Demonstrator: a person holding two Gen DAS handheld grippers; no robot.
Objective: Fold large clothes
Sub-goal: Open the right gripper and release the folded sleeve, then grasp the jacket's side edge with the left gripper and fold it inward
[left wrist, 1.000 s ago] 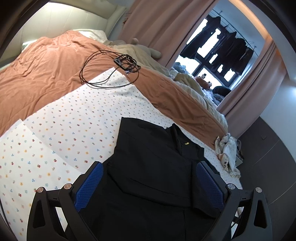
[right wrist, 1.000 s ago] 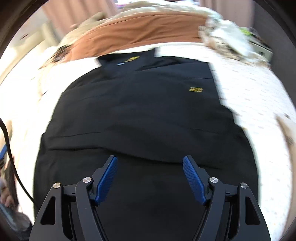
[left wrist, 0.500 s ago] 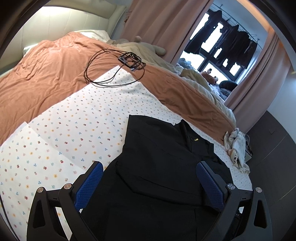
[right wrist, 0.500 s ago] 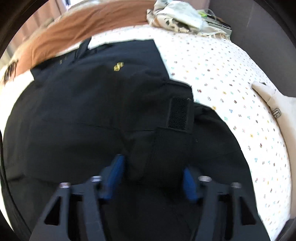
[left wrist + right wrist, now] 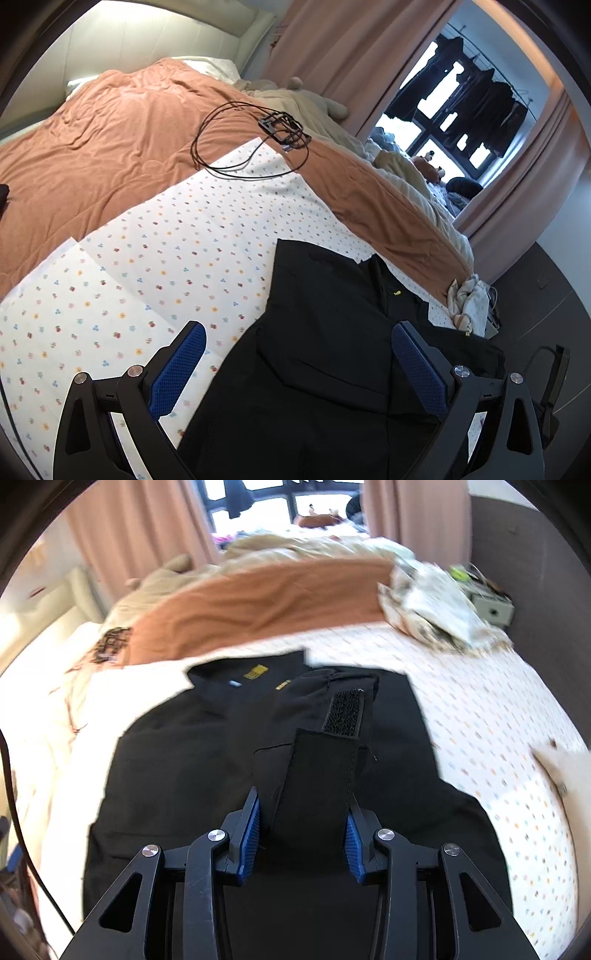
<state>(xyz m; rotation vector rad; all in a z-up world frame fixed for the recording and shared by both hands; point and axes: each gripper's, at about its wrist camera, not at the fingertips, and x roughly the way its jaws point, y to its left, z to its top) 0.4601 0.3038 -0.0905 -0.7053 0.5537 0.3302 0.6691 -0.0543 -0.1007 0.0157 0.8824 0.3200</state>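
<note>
Folding one black jacket [image 5: 192, 760] on a bed [image 5: 184, 258].
Right gripper [image 5: 303, 834] fingers are closing, pinching the jacket's cuff [image 5: 317, 775] with its one velcro strip [image 5: 345, 716]. Left gripper [image 5: 299, 365] fingers spread wide, gripping nothing, over the jacket lying flat on the dotted sheet [image 5: 491, 716]. One cable [image 5: 236, 147] lies on the orange blanket [image 5: 110, 140].

I'm seeing daylight pouring through the window [image 5: 461, 122] beyond the bed [image 5: 184, 240], pink curtains [image 5: 332, 48] hanging beside it, dark floor [image 5: 554, 295] lying right of the bed.
</note>
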